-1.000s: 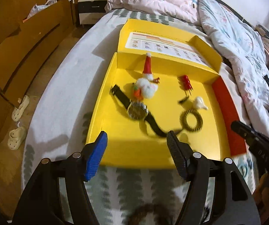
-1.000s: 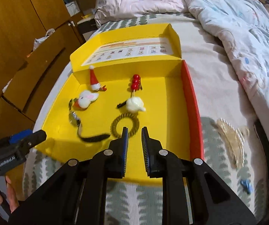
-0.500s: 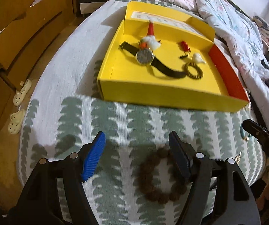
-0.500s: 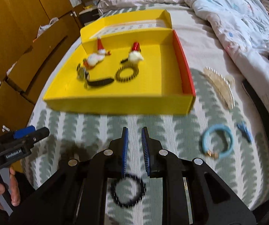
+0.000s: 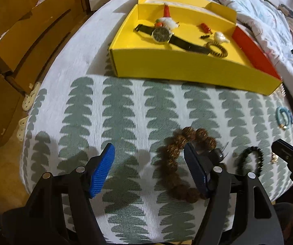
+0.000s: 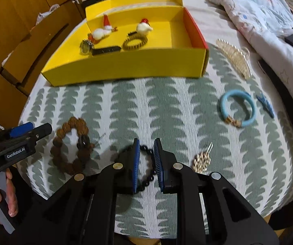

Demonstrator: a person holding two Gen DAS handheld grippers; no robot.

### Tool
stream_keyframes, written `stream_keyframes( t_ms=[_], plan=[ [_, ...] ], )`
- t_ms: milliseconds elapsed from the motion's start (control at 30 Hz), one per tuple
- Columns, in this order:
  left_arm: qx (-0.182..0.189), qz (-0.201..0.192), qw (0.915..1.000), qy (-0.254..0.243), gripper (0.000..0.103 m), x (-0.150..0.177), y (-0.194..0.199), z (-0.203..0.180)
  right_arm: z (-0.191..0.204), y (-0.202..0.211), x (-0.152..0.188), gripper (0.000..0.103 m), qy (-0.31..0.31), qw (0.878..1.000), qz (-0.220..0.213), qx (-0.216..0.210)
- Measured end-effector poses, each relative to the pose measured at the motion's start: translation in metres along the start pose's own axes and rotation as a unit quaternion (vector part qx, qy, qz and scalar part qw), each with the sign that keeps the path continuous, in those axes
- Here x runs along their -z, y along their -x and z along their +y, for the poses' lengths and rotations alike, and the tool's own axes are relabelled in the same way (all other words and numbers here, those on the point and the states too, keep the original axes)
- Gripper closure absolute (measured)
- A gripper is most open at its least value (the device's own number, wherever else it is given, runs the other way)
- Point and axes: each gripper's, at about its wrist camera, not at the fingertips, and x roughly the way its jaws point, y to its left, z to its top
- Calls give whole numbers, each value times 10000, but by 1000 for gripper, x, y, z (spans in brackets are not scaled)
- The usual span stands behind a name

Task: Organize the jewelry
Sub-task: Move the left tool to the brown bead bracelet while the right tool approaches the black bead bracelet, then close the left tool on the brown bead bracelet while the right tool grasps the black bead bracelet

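Observation:
A brown bead bracelet lies on the leaf-patterned bedspread. My left gripper hangs open just above it, its right finger over the ring's middle and the ring's left side between the jaws. To the right lies a black bead bracelet. My right gripper is low over it with only a narrow gap between the pads. Beads show through the gap, and the pads do not press on them. The yellow box beyond holds a watch, a coil hair tie and small ornaments.
To the right on the bedspread lie a light blue bangle, a gold earring, a small blue clip and a pearl hair comb. A crumpled quilt covers the bed's right side. Wooden drawers stand left of the bed.
Both grippers have drawn back from over the yellow box toward the near edge of the bed and sunk lower. The two bead bracelets have come under them.

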Motion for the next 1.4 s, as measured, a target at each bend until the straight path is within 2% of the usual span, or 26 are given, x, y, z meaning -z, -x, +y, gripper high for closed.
stream_keyframes(
  t_ms=[367, 433, 500, 567, 900, 1133, 1267, 1367, 1400],
  plan=[
    [-148, 288, 9993, -190, 33, 13, -23, -8, -4, -25, 16, 80, -19, 9991, 339, 261],
    [-173, 331, 9991, -192, 28, 14, -27, -8, -4, -27, 16, 71, 8, 9988, 372, 320],
    [-221, 331, 9989, -229, 27, 14, -30, -9, -6, -29, 17, 53, -8, 9988, 334, 363],
    [-242, 320, 9988, -267, 24, 15, -31, -11, -7, -30, 17, 51, -27, 9989, 303, 368],
    [-441, 276, 9979, -377, 22, 11, -42, -18, -5, -38, 16, 52, 52, 9982, 369, 466],
    [-620, 186, 9968, -465, 23, 14, -43, -22, 1, -42, 20, 60, 223, 9963, 336, 762],
    [-597, 159, 9969, -496, 30, 16, -41, -29, 2, -43, 23, 68, 295, 9950, 333, 889],
    [-538, 126, 9972, -504, 42, 17, -39, -31, 3, -43, 25, 71, 325, 9948, 323, 905],
    [-535, 109, 9972, -510, 50, 20, -37, -32, 3, -43, 25, 74, 328, 9947, 319, 918]
  ],
)
